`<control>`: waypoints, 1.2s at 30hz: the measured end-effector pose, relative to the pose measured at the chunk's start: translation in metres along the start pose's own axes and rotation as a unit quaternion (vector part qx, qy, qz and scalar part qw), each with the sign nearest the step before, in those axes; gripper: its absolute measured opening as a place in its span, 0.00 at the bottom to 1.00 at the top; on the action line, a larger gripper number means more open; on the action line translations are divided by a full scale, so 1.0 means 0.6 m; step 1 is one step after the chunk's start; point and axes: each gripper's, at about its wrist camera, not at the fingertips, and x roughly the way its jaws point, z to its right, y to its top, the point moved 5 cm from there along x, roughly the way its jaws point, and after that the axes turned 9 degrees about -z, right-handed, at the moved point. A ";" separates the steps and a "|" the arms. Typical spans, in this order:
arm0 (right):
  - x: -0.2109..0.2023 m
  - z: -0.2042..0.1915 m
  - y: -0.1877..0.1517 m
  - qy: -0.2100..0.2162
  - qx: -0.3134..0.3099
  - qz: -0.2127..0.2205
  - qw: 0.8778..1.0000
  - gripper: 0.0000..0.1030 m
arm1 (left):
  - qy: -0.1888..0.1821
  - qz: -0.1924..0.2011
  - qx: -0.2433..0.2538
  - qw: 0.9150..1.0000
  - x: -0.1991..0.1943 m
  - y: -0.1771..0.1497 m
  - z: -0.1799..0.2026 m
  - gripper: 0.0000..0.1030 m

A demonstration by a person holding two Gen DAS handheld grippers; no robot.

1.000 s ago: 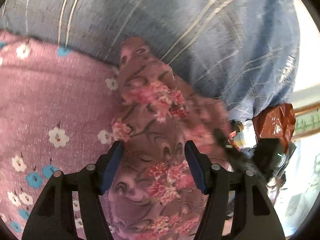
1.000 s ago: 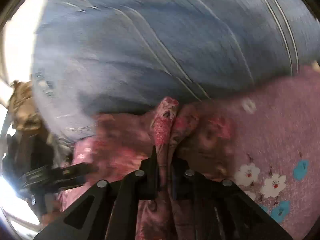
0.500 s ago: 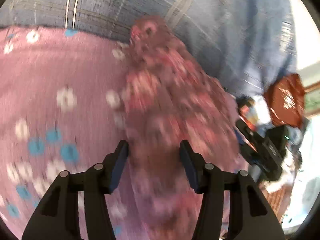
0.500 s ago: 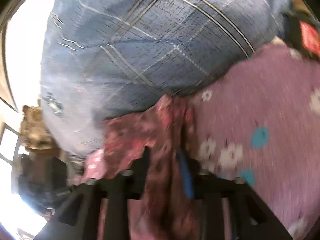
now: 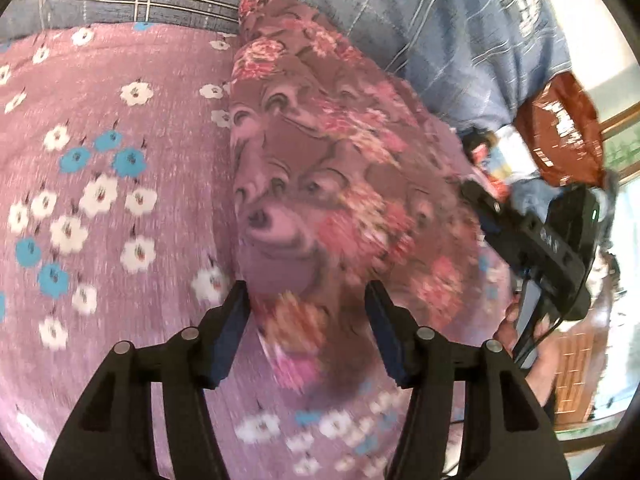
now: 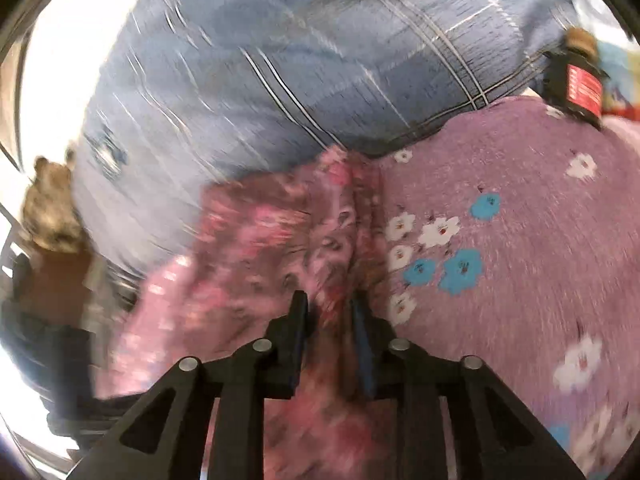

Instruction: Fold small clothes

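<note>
A small brown garment with pink and red flowers (image 5: 328, 176) lies bunched on a purple flowered bedsheet (image 5: 100, 140). My left gripper (image 5: 306, 300) is open, its fingers apart on either side of the garment's near end. In the right wrist view the same garment (image 6: 280, 240) runs away from my right gripper (image 6: 330, 304), whose jaws stand slightly apart with a fold of the cloth between them. The right gripper's black body (image 5: 536, 240) shows at the right of the left wrist view.
A blue plaid blanket (image 6: 300, 60) is heaped behind the garment and also shows in the left wrist view (image 5: 440, 20). A brown shiny bag (image 5: 560, 132) lies at the right. A dark bottle with a red label (image 6: 580, 88) stands at the far right.
Both grippers have pulled back, so more of the purple sheet shows. The right gripper's jaws, shut tight on a garment fold before, have opened a little. The left stays open.
</note>
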 end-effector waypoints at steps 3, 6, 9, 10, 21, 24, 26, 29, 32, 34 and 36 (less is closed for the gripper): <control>-0.057 -0.004 -0.049 0.040 -0.016 0.017 0.999 0.26 | 0.000 0.014 0.011 1.000 -0.011 -0.033 0.006 0.56; -0.082 -0.012 -0.085 0.034 -0.061 0.023 0.997 0.21 | 0.018 -0.005 0.013 1.000 0.031 -0.054 0.004 0.56; -0.021 0.007 -0.121 -0.067 -0.082 -0.030 0.994 0.10 | 0.051 0.009 0.034 0.998 0.040 -0.060 0.013 0.56; -0.026 0.012 -0.124 -0.067 -0.094 -0.016 0.993 0.10 | 0.056 0.005 0.036 0.998 0.037 -0.062 0.013 0.56; -0.060 -0.047 -0.003 -0.021 -0.063 0.044 0.997 0.48 | -0.053 0.048 -0.025 0.997 -0.049 0.042 -0.032 0.65; -0.001 -0.046 0.035 -0.074 -0.072 0.012 0.995 0.51 | -0.066 0.032 -0.060 0.996 -0.023 0.095 -0.056 0.65; 0.029 -0.023 0.045 -0.060 -0.042 -0.013 0.997 0.51 | -0.084 0.013 -0.073 0.994 0.001 0.114 -0.062 0.65; 0.068 0.014 0.045 -0.046 -0.018 -0.048 0.998 0.52 | -0.092 -0.013 -0.075 0.993 0.035 0.119 -0.070 0.69; 0.082 0.021 0.039 0.044 -0.025 -0.064 0.997 0.54 | -0.106 0.010 -0.056 0.993 0.039 0.121 -0.055 0.84; 0.085 0.024 0.034 0.090 -0.030 -0.071 0.993 0.54 | -0.097 0.016 -0.046 0.994 0.050 0.125 -0.039 0.84; 0.089 0.021 0.033 0.091 -0.048 -0.070 0.992 0.46 | -0.069 0.028 -0.030 0.997 0.056 0.129 -0.023 0.75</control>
